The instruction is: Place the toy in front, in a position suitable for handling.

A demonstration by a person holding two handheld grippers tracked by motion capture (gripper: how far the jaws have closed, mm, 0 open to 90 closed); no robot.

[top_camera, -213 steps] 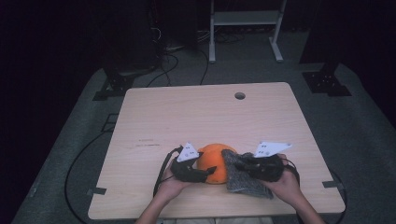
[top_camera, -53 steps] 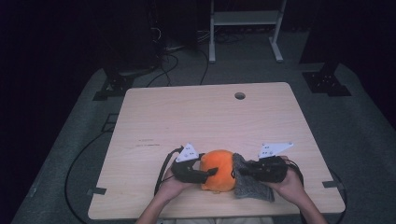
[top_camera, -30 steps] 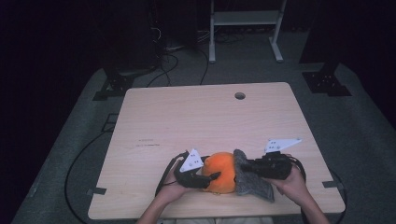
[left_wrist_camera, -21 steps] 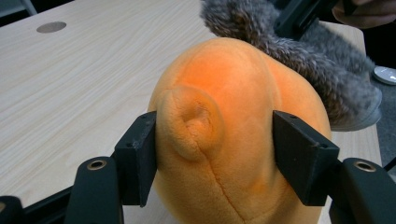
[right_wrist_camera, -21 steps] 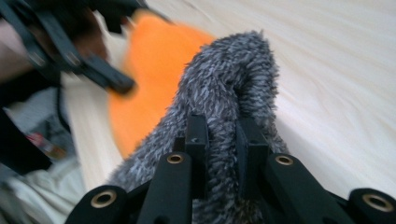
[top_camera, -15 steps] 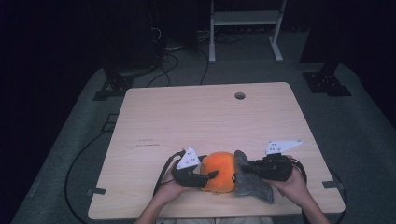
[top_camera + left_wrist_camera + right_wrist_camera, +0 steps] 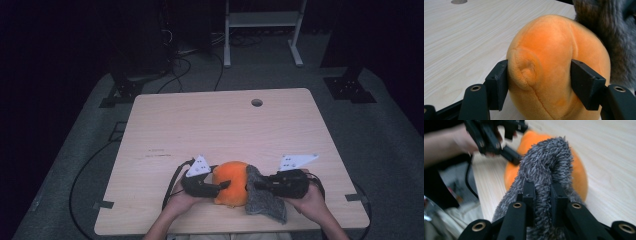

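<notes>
Left gripper [image 7: 539, 82] clamped on the orange plush [image 7: 559, 67]; right gripper [image 7: 543, 195] pinching the grey fuzzy cloth [image 7: 546, 170] draped against that plush. Barely shifted from a second ago, suggesting steady wiping.

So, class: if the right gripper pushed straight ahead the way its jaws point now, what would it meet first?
The right gripper is already shut on the grey fuzzy cloth, so that comes first. Directly behind the cloth sits the orange plush toy, probably the next contact, with the left gripper clamped on its far side.
</notes>
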